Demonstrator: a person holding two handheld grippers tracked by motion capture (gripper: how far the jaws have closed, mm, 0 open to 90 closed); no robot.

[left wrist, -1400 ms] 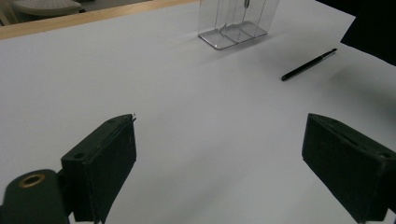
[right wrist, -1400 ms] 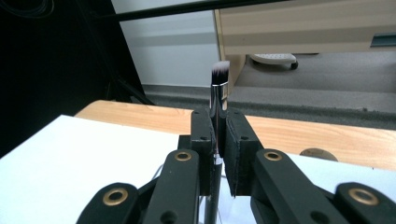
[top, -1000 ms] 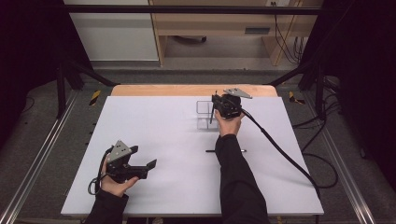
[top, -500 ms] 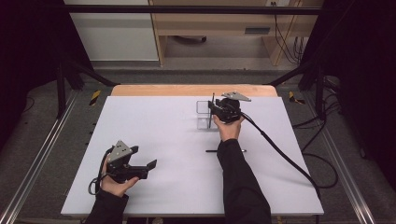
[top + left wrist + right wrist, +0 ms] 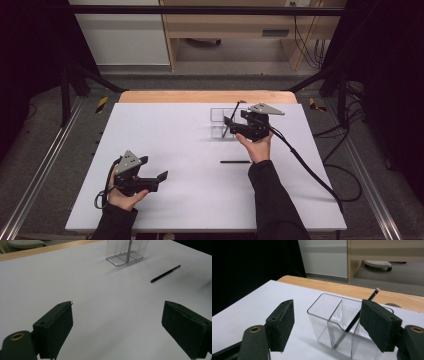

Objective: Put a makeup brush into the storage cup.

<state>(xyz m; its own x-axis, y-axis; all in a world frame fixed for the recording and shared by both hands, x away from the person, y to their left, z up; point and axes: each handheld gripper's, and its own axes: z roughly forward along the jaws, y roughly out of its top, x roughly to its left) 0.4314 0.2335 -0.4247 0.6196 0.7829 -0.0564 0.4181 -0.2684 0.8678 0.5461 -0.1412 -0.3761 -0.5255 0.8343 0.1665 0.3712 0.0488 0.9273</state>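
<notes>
A clear plastic holder (image 5: 220,123) with several compartments stands at the table's far middle. One black pen (image 5: 232,116) leans inside it, its top sticking out above the rim. A second black pen (image 5: 235,161) lies flat on the white table, nearer the person. My right gripper (image 5: 230,126) hovers just right of the holder; its jaws have just been opening and nothing is between its pads. The right gripper view has the holder (image 5: 329,315) and leaning pen (image 5: 353,321) just beyond the spread jaws of the right gripper (image 5: 327,307). My left gripper (image 5: 152,169) rests open and empty at front left.
The white table (image 5: 165,130) ends in a wooden edge (image 5: 200,96) at the back. From the left gripper (image 5: 117,307), the holder (image 5: 125,252) and the lying pen (image 5: 165,273) are far ahead. A cable (image 5: 310,172) trails right from the right gripper.
The right gripper's jaws have opened and let go of the pen, which now leans in the holder. That hand has drawn back a little toward the person. The left hand has stayed still.
</notes>
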